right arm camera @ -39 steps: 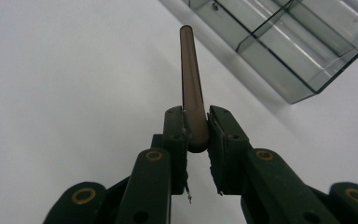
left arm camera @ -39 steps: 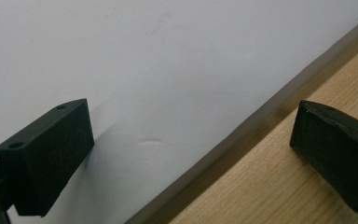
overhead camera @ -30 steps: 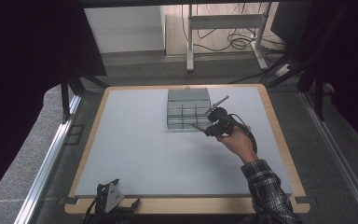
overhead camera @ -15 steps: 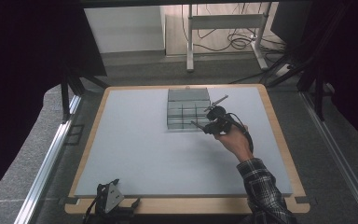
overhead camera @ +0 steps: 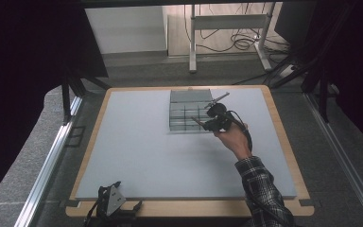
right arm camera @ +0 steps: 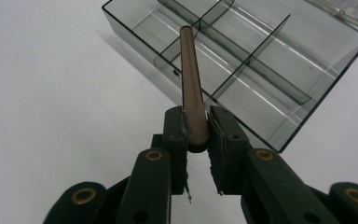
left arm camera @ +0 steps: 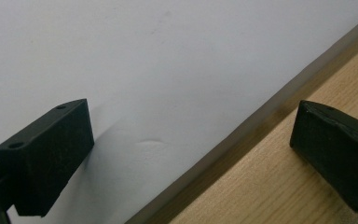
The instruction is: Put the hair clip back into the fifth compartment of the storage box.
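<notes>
On top of the bench [overhead camera: 137, 156] a white mat is lying, and near its far edge a clear box [overhead camera: 187, 111] is sitting with its lid open. Thin walls are cutting the box into little rooms, and they all seem to be empty.

Just beside the box, on its right, a hand [overhead camera: 234, 139] is holding the right gripper [overhead camera: 207, 124]. Its jaws are squeezing shut on the thick end of a brown stick [right arm camera: 192, 88]. In the right gripper view the stick is pointing out over the box, with its tip above a spot where the little walls meet.

Down at the near edge of the bench the left gripper [overhead camera: 111, 201] is resting with no hand on it. Its jaws are standing wide open with nothing between them, one over the mat and one over the wood.

I think the stick is going into the box. It is long and the rooms are small, so it could be landing across a wall and tipping out. The jaws are holding just one end, so the stick could be swinging or slipping. A bump could be pushing the light box along the mat.
</notes>
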